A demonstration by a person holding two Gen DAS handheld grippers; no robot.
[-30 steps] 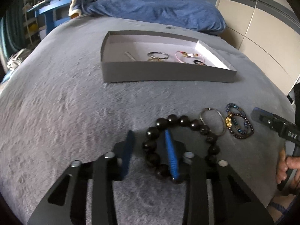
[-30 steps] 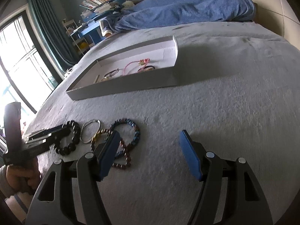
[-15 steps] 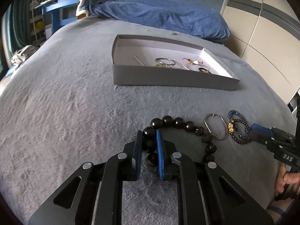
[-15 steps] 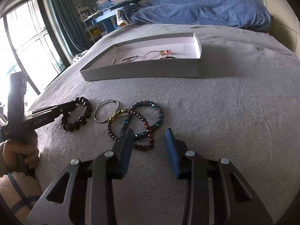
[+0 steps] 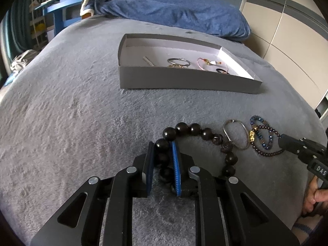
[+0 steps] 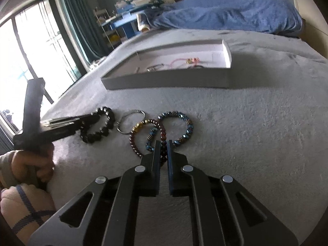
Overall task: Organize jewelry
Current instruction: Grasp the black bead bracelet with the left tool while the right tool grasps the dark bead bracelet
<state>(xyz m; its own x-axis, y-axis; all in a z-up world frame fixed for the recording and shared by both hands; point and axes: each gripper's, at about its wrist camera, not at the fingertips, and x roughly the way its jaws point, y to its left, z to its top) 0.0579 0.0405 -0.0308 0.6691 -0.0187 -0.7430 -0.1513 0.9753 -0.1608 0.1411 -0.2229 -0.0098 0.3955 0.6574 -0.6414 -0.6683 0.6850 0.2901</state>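
Note:
On the grey bedspread my left gripper [image 5: 162,145] is shut on a black beaded bracelet [image 5: 205,132], also in the right wrist view [image 6: 102,127]. My right gripper [image 6: 163,143] is shut on a dark red beaded bracelet [image 6: 137,141] that overlaps a blue beaded bracelet [image 6: 184,123]; both also show in the left wrist view [image 5: 264,135]. A silver ring bangle [image 5: 235,133] lies between them, also in the right wrist view [image 6: 131,121]. A grey shallow box [image 5: 184,80] farther back holds several jewelry pieces, also in the right wrist view [image 6: 168,82].
A blue blanket [image 5: 174,10] is bunched at the bed's far end. A blue desk with shelves [image 5: 61,6] stands beyond the bed to the left. A wardrobe [image 5: 287,30] runs along the right side. Windows with curtains [image 6: 41,47] are at the left.
Both grippers went from open to shut: the left closed on the black bracelet, the right moved left over the red and blue bracelets and closed on the red one.

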